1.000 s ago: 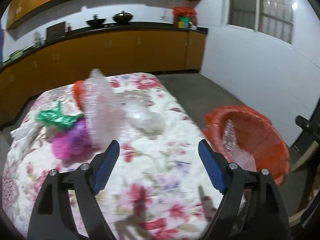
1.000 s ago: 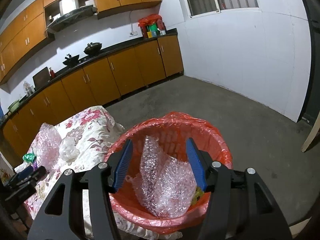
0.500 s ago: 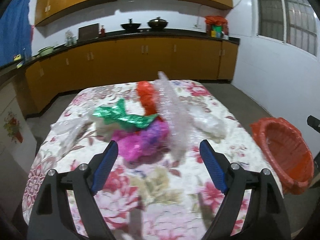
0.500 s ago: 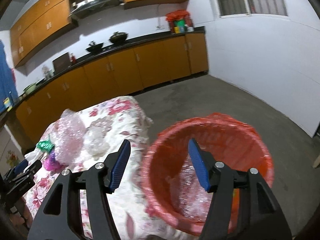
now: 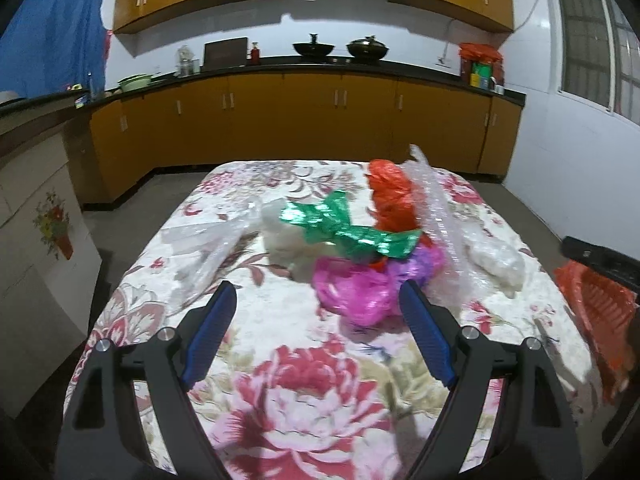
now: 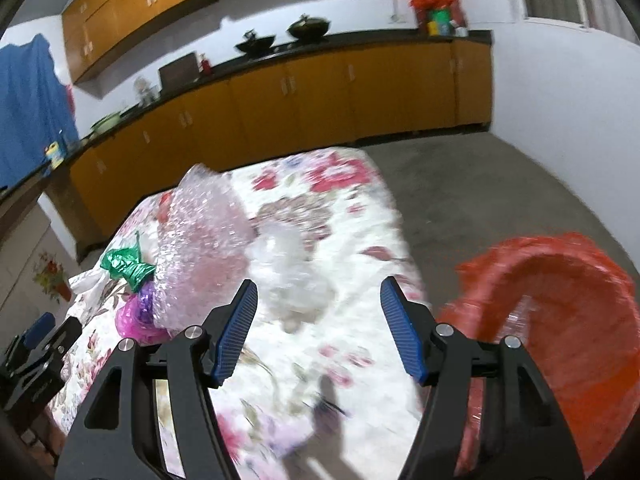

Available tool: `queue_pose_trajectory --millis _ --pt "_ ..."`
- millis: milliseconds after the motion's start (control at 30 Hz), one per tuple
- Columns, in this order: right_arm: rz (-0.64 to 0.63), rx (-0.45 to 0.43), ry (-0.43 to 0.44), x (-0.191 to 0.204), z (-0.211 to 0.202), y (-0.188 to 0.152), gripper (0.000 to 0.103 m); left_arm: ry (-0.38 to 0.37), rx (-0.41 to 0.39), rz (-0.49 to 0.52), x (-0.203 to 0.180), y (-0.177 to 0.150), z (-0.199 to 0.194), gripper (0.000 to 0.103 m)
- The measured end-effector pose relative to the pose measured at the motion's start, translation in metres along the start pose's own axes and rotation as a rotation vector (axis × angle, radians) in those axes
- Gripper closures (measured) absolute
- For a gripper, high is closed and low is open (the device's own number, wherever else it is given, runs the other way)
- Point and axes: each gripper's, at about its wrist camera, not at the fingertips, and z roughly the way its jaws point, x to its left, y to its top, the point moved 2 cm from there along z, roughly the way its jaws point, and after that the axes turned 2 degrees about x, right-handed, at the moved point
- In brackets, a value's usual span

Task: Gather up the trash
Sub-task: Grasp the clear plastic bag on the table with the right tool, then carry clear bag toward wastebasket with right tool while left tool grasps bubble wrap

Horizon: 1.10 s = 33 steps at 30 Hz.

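Observation:
A pile of trash lies on the floral table (image 5: pixel 304 360): a green foil wrapper (image 5: pixel 344 228), a pink-purple bag (image 5: pixel 360 288), an orange bag (image 5: pixel 390 196), a tall bubble wrap sheet (image 5: pixel 440 220) and clear plastic (image 5: pixel 208 248). My left gripper (image 5: pixel 316 320) is open and empty, just short of the pink bag. My right gripper (image 6: pixel 318 320) is open and empty above the table's right side, facing a crumpled clear bag (image 6: pixel 292 264). The bubble wrap (image 6: pixel 204 232) stands to its left. The orange-lined trash bin (image 6: pixel 560 320) is at its right, off the table.
The bin (image 5: pixel 596 304) shows at the right edge of the left wrist view, beside the table. Orange kitchen cabinets (image 5: pixel 300 120) run along the back wall. A white cabinet with a flower sticker (image 5: pixel 40 220) stands left of the table. Grey floor (image 6: pixel 480 192) lies right of the table.
My right gripper has swung left from over the bin to over the table, leaving the bubble wrap piece in the bin. My left gripper has turned left to face the trash pile.

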Motion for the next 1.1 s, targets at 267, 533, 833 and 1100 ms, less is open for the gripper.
queue_pose_trajectory --millis 267,533,833,1100 --pt "-0.082 0.062 -0.026 0.029 0.057 0.01 0.039 -0.008 0.031 -0.026 0.016 -0.001 0.012 0.021" --pt "-0.094 0.157 -0.037 0.023 0.083 0.003 0.042 -0.045 0.032 -0.029 0.012 0.004 0.018 0.021" --pt "-0.061 0.154 0.011 0.016 0.068 -0.002 0.067 -0.114 0.017 -0.016 -0.018 0.019 0.019 0.021" --pt "0.004 0.115 -0.011 -0.017 0.035 -0.01 0.068 -0.176 0.042 0.044 -0.072 0.035 0.037 0.031"
